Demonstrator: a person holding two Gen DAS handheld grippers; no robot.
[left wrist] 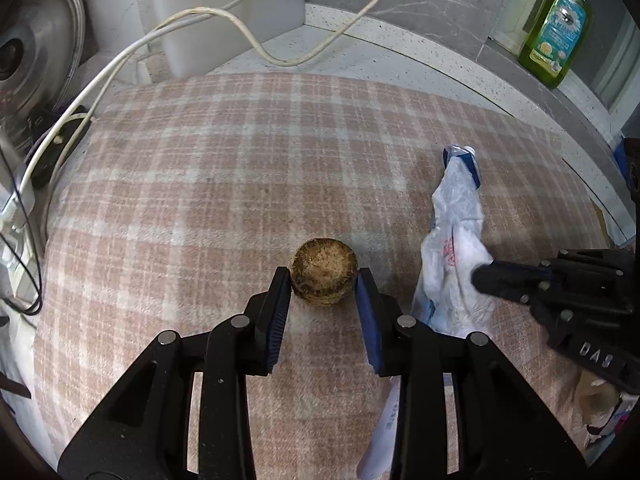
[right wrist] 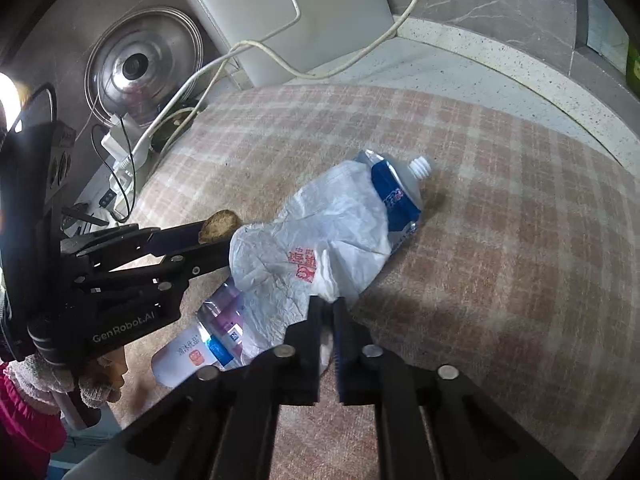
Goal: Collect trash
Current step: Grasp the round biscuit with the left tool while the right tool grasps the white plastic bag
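While the left wrist view looks straight down on a brown puck (left wrist: 324, 272) clamped between the pads of the left hand-held gripper (left wrist: 323, 280), the right wrist view shows that same puck only edge-on, half hidden behind the gripper's black fingers. Only the right view reveals the right hand-held gripper (right wrist: 328, 310) clenched on the edge of a white bag (right wrist: 320, 240), and a crushed bottle (right wrist: 394, 192) lying partly under that bag on the plaid cloth (right wrist: 500, 260) covering the worktop; a second bottle (right wrist: 200, 340) lies beside the bag, under the left gripper. From the left view the bag covers most of the crushed bottle. Around the cloth are a white cable (left wrist: 280, 52), a pot lid (right wrist: 140, 68) and a green soap bottle (left wrist: 560, 28) by the wall.
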